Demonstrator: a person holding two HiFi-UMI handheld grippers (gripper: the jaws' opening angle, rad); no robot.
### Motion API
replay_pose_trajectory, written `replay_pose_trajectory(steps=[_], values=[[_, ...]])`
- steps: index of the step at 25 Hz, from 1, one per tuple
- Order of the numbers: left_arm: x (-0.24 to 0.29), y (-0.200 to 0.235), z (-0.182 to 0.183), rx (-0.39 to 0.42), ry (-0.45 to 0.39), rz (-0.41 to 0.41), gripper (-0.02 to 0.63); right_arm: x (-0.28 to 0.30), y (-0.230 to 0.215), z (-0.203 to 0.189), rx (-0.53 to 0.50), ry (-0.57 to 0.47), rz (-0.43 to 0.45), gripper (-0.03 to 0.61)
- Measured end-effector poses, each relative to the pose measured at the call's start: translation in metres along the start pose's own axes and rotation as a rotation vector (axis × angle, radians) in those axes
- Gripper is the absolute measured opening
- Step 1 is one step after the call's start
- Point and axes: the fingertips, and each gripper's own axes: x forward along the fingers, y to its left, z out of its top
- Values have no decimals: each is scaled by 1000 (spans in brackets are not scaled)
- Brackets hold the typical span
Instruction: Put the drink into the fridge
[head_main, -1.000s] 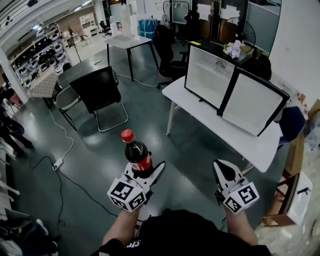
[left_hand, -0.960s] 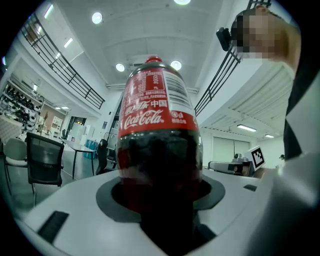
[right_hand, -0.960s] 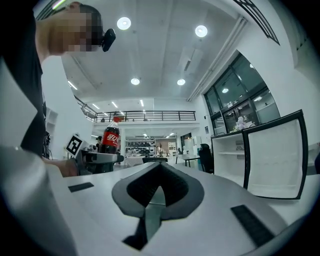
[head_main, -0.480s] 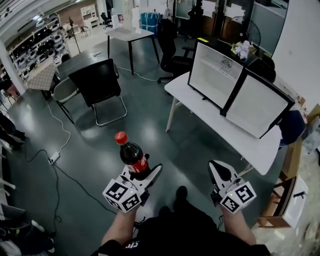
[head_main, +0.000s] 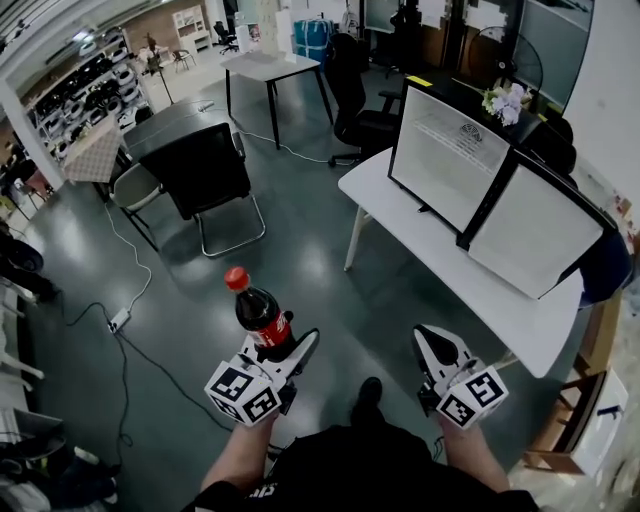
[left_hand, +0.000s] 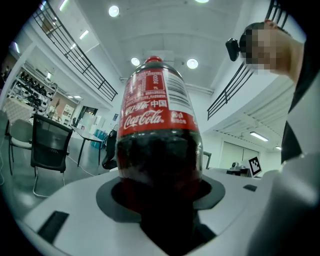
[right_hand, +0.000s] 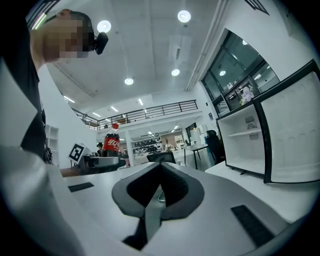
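A cola bottle (head_main: 258, 315) with a red cap and red label stands upright in my left gripper (head_main: 285, 350), which is shut on its lower body. It fills the left gripper view, where the bottle (left_hand: 159, 130) rises out of the gripper (left_hand: 160, 200). My right gripper (head_main: 432, 342) is shut and holds nothing; its jaws meet in the right gripper view (right_hand: 159, 172), with the bottle (right_hand: 111, 141) at its left. A small white fridge (head_main: 448, 160) stands on a white table (head_main: 400, 220) ahead on the right, with its door (head_main: 540, 235) swung open. Both grippers hang over the floor, short of the table.
A black chair (head_main: 200, 170) and a dark table stand ahead on the left. A cable with a power strip (head_main: 118, 322) lies on the floor at the left. Flowers (head_main: 508, 100) sit behind the fridge. A wooden stool (head_main: 575, 420) is at the lower right.
The view has shifted as the person steps forward; the fridge and its table look slightly larger. Both grippers keep their grip and stay level, the bottle still upright.
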Motion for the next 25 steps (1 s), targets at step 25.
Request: replay_pose_trajectory(steps=[25], values=[[253, 86, 43, -25, 6, 45, 265, 110, -236, 42, 45, 33, 18, 14]])
